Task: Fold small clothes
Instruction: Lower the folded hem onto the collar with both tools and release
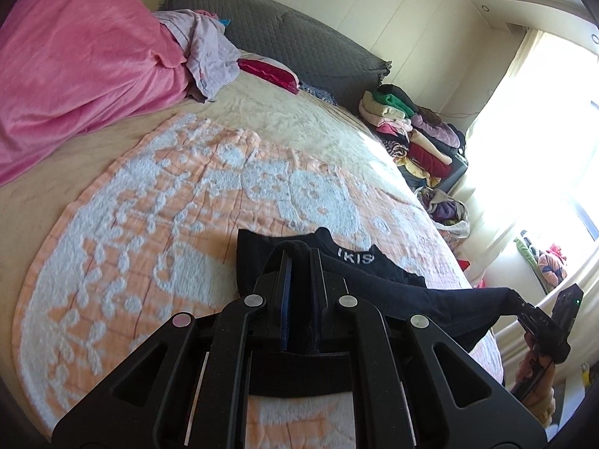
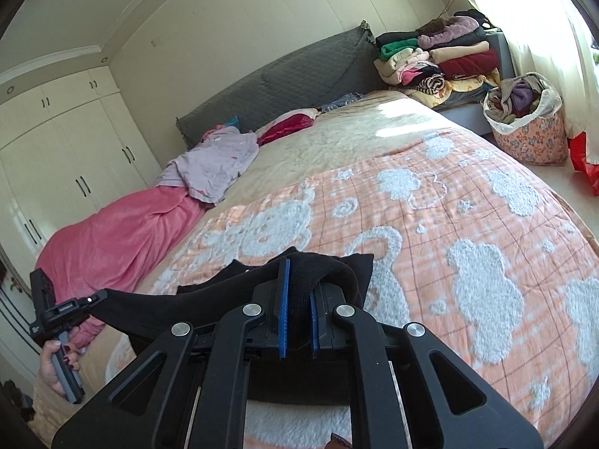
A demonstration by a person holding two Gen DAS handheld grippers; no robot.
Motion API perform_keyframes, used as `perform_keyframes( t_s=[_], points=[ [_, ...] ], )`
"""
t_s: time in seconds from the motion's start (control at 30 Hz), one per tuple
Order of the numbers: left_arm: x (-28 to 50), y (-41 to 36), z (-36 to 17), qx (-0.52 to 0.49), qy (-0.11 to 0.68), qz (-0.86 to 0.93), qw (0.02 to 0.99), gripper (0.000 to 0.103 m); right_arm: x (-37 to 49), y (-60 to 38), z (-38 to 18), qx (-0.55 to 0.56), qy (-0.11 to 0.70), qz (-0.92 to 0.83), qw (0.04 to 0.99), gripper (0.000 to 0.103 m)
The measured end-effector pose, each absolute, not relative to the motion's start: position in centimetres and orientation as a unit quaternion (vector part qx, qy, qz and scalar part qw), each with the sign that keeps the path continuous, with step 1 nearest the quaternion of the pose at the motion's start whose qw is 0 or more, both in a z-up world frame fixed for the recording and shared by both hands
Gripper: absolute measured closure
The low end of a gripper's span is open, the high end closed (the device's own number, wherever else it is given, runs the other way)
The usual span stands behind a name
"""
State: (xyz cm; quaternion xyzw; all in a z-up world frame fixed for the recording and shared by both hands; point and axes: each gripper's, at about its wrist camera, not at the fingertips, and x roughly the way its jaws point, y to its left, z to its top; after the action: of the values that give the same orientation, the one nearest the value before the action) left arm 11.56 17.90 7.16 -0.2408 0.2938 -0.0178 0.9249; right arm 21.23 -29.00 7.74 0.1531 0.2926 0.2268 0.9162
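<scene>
Both grippers clamped on one black garment, held over the bed. I have my left gripper [image 1: 299, 258] shut on one end of the black garment [image 1: 374, 280] and my right gripper [image 2: 299, 280] shut on the other end; in each wrist view the cloth is bunched between the blue pads and folds over the tips.

The relation that matters is the garment's long axis. It runs from one gripper straight across to the other, so it lies crosswise to the way both grippers point. From my left gripper the cloth stretches away to the right, where the other rig grips its far end; from my right gripper it stretches away to the left in the same manner. A band with white lettering [image 1: 355, 256] shows just ahead of the left tips.

Part of the cloth hangs below and ahead of the tips, above the orange-and-white blanket [image 2: 468, 224] on the bed [image 2: 355, 138]. Whether its lower edge touches the blanket I cannot tell.

Neither hand is nearer: each already holds its own end. I judge that the coming move is to lay the garment down ahead of both grippers, keeping the span taut and both ends level.
</scene>
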Motion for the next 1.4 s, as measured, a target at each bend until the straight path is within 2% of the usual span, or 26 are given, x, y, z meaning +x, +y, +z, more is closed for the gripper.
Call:
perform_keyframes(
  t_s=[0.7, 0.73, 0.77, 0.8, 0.87, 0.93, 1.23, 1.4],
  points=[
    [18.4, 17.5, 1.4, -0.199, 0.364, 0.026, 0.91, 0.099, 27.5, -26.8, 0.4, 0.127, 0.379, 0.16, 0.903, 0.094],
    [18.4, 17.5, 1.4, -0.197, 0.363, 0.027, 0.91, 0.097, 27.6, -26.8, 0.3, 0.124, 0.381, 0.155, 0.903, 0.092],
    [18.4, 17.4, 1.5, -0.193, 0.361, 0.031, 0.912, 0.096, 27.6, -26.8, 0.2, 0.123, 0.382, 0.15, 0.904, 0.085],
    [18.3, 17.3, 1.8, -0.183, 0.358, 0.037, 0.915, 0.094, 27.5, -26.8, 0.2, 0.123, 0.382, 0.145, 0.904, 0.065],
    [18.0, 17.2, 2.2, -0.179, 0.353, 0.038, 0.917, 0.089, 27.1, -27.1, 0.5, 0.128, 0.375, 0.14, 0.907, 0.046],
    [17.5, 17.2, 2.8, -0.176, 0.348, 0.04, 0.92, 0.086, 26.5, -27.2, 1.0, 0.125, 0.366, 0.144, 0.911, 0.046],
    [14.4, 13.4, 4.8, -0.127, 0.33, 0.015, 0.935, 0.085, 23.4, -25.0, 2.7, 0.067, 0.345, 0.19, 0.917, 0.046],
    [14.0, 10.3, 2.4, -0.107, 0.37, -0.022, 0.923, 0.085, 22.3, -22.6, 1.8, 0.039, 0.368, 0.221, 0.902, 0.06]
  ],
)
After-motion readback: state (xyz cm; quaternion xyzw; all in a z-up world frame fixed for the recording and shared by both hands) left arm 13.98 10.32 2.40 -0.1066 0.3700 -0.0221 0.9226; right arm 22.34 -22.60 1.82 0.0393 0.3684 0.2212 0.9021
